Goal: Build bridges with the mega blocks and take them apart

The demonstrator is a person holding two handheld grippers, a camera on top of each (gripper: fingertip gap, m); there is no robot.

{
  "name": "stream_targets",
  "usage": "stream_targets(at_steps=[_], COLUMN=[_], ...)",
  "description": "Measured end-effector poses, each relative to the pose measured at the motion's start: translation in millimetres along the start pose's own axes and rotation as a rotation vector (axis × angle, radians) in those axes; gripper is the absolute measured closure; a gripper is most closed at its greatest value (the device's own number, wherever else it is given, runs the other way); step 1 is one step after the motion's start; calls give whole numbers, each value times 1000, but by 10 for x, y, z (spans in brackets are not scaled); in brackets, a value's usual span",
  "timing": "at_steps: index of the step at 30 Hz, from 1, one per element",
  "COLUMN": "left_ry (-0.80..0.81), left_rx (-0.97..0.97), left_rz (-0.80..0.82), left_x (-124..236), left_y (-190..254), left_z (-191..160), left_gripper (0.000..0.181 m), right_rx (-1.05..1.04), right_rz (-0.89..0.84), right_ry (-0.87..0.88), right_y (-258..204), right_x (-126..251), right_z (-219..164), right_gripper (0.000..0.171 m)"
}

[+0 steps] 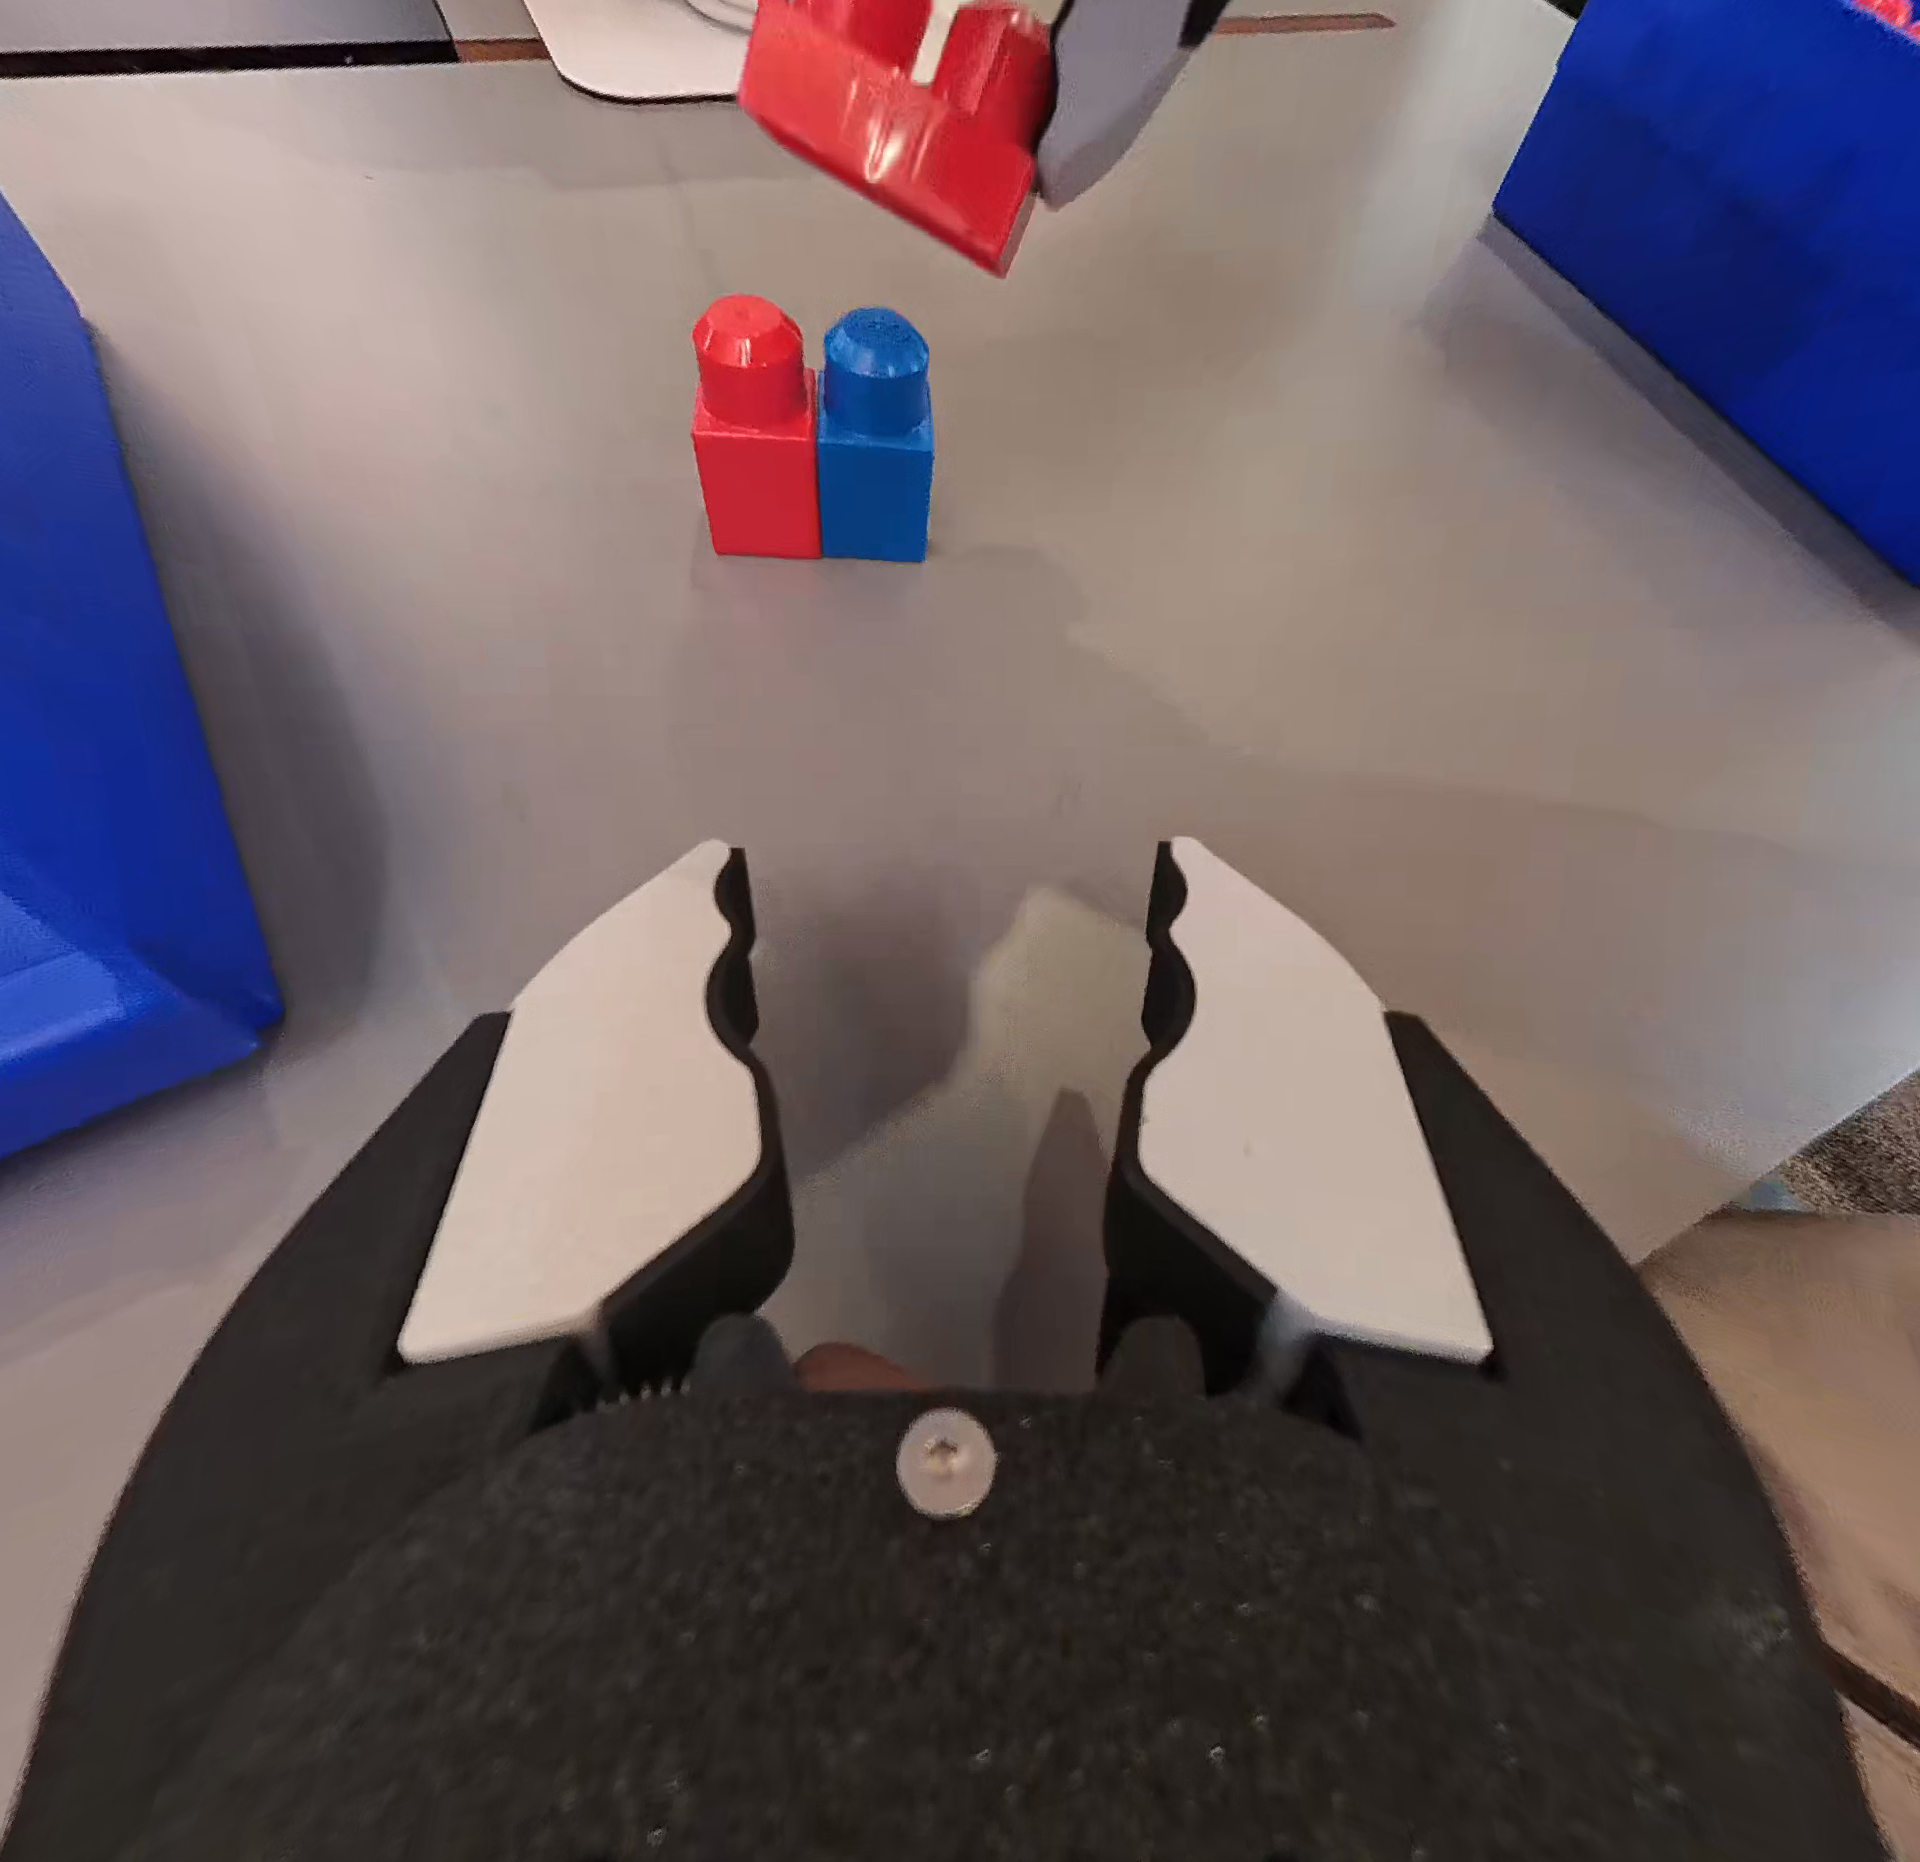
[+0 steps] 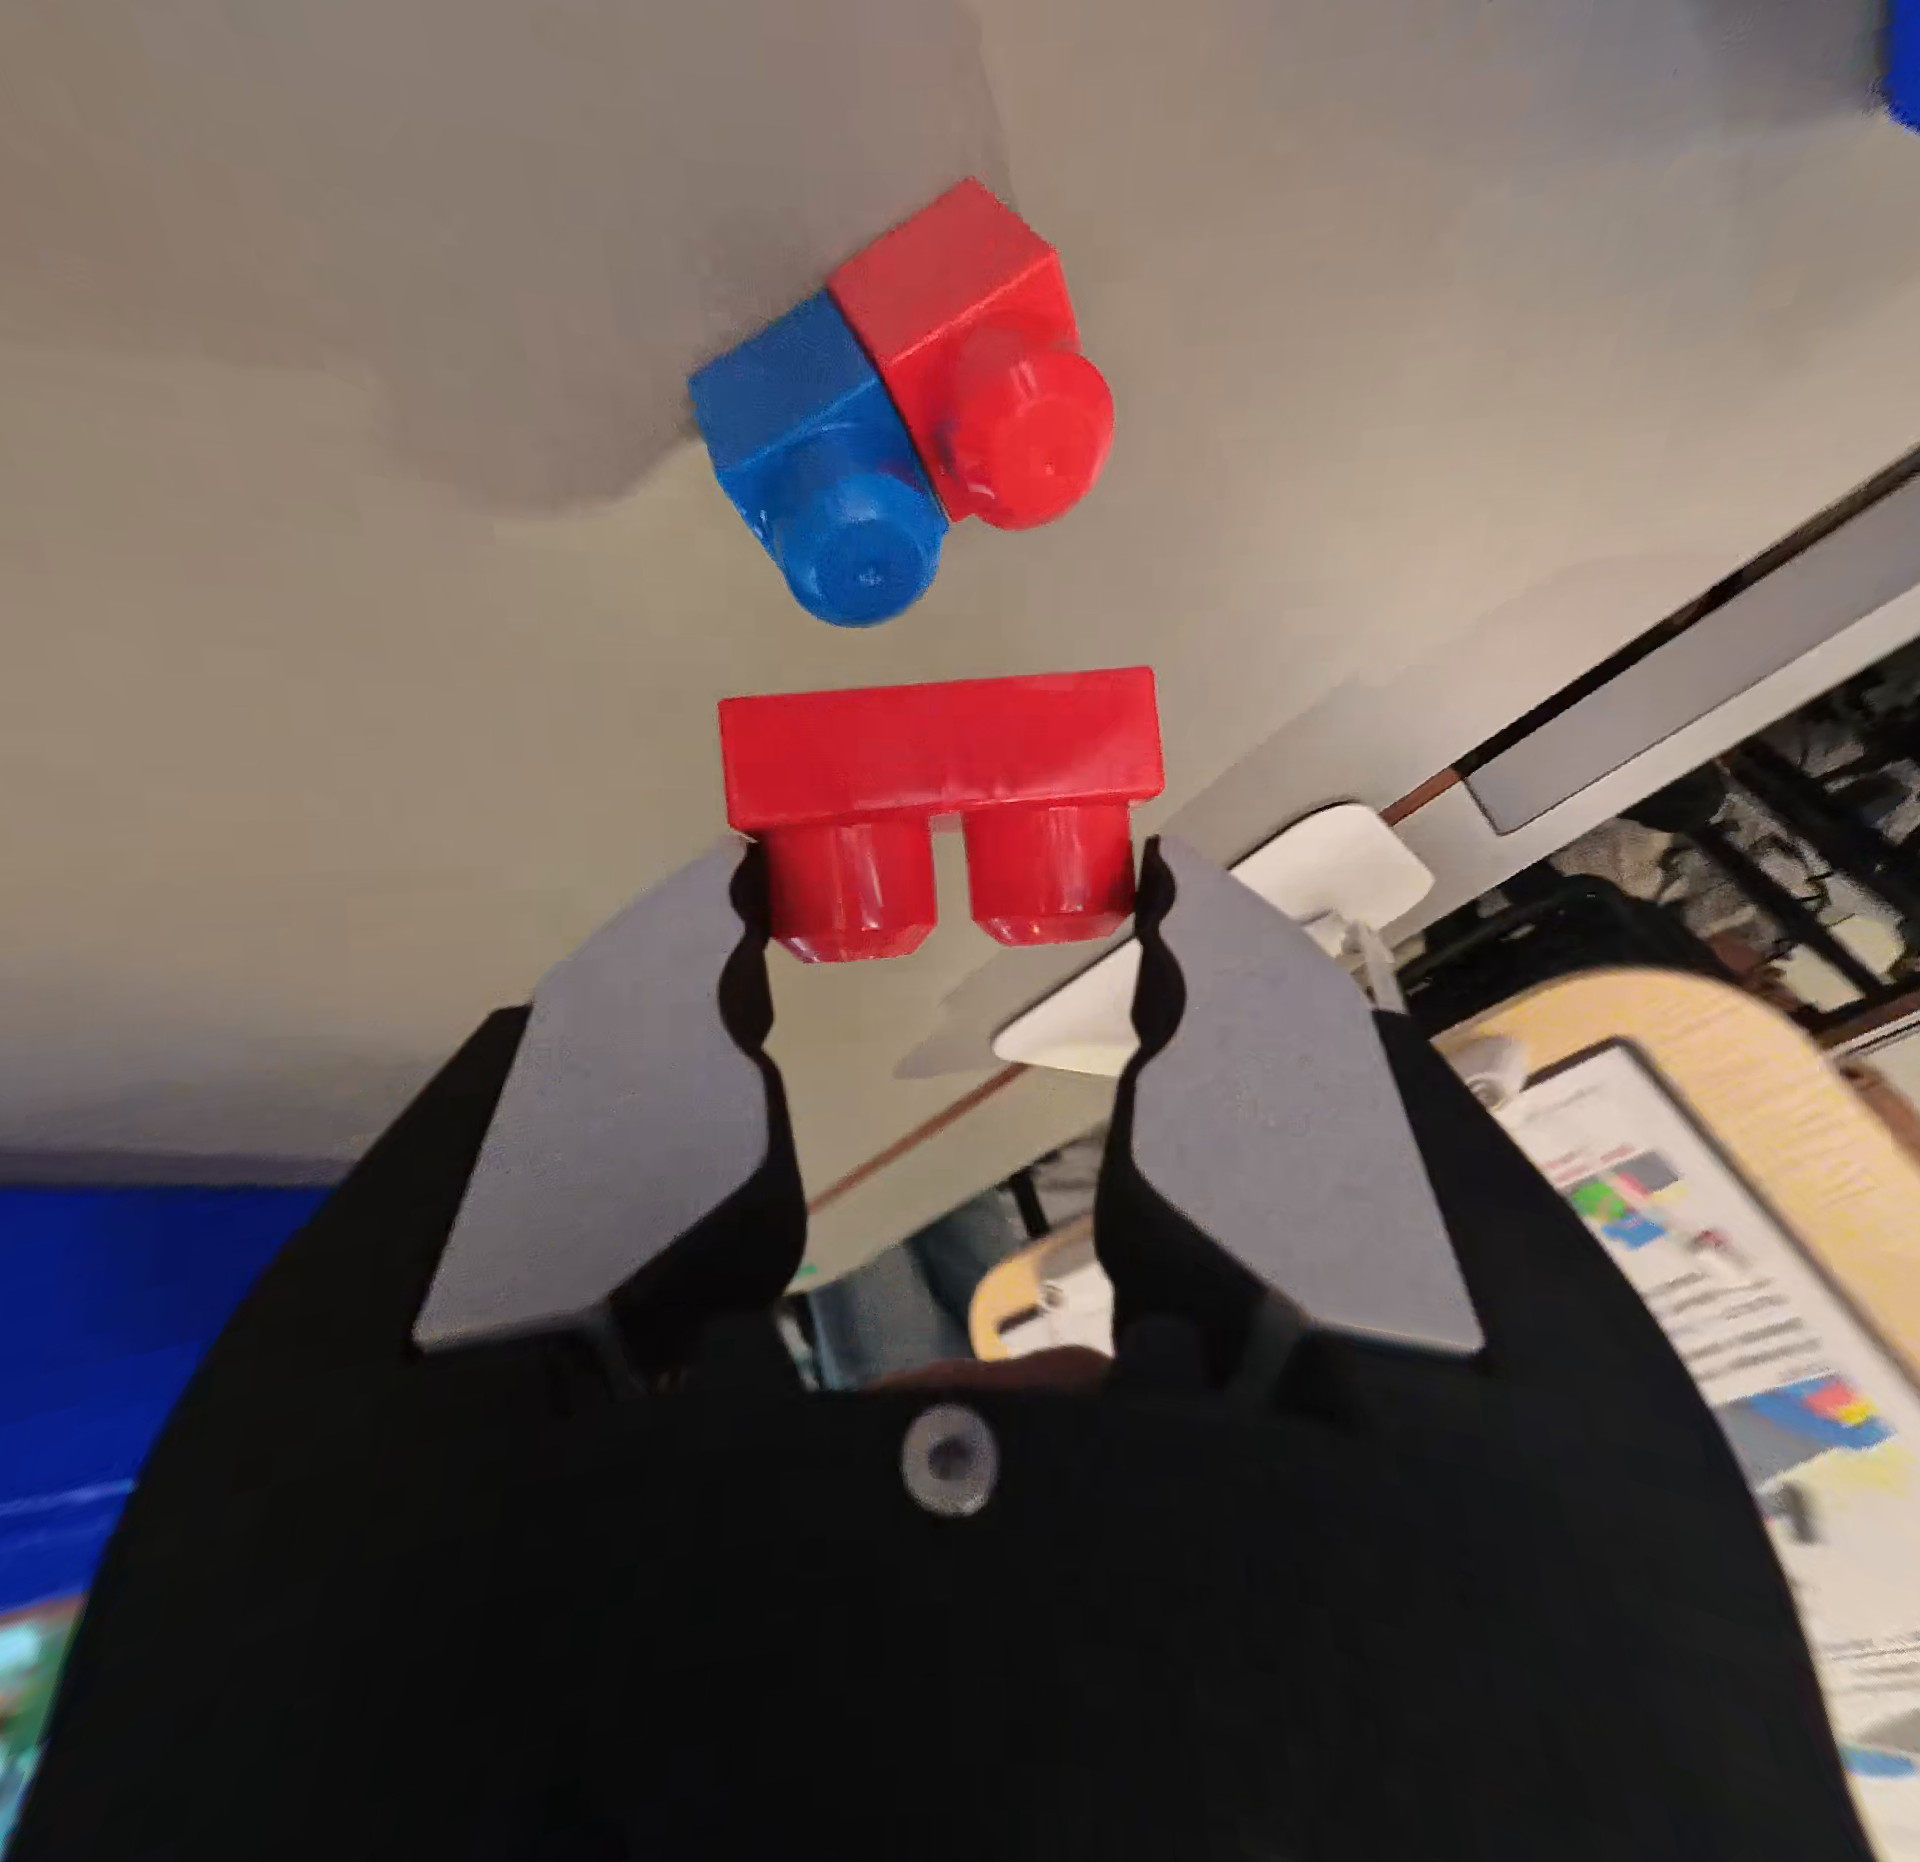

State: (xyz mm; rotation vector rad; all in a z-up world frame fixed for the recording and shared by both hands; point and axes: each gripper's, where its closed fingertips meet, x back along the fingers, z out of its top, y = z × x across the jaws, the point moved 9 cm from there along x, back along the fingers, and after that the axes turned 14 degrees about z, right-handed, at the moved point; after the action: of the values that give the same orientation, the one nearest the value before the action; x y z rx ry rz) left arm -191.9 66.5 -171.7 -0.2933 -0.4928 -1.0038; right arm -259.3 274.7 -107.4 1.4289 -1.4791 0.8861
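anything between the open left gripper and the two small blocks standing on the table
Nothing: the left wrist view shows only bare grey table between the left gripper and the touching small red block and small blue block.

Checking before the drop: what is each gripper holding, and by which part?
Right gripper holds the red two-stud block by its studs' outer sides. Left gripper holds nothing.

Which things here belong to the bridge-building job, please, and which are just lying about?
Job: two-stud red block in right gripper; small red block; small blue block; left gripper.
Lying about: blue bins; white pad.
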Motion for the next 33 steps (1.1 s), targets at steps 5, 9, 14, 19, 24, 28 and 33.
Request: stream_targets(at_steps=[5, 9, 14, 19, 24, 28, 33], left_ry=[12, 8, 7, 11, 5, -1, -7], left_rx=[-2, -4, -11, -7, -3, 0, 8], left_rz=[7, 4, 1, 0, 3, 10, 16], left_x=[39, 41, 46, 49, 38, 22, 1], left_y=[-1, 15, 37, 25, 6, -7, -35], left_z=[20, 19, 15, 24, 11, 2, -15], left_gripper=[109, 109, 110, 110, 111, 111, 111], right_rx=[167, 259, 338, 353, 366, 368, 350], right_rz=[2, 19, 28, 4, -16, -33, -46], right_ry=[-158, -267, -378, -388, -362, -347, -296], right_y=[80, 113, 104, 123, 102, 78, 32], right_x=[-20, -40, -97, -138, -178, -200, -137], right_z=[263, 400, 466, 505, 528, 539, 534], right_gripper=[103, 103, 103, 103, 103, 103, 96])
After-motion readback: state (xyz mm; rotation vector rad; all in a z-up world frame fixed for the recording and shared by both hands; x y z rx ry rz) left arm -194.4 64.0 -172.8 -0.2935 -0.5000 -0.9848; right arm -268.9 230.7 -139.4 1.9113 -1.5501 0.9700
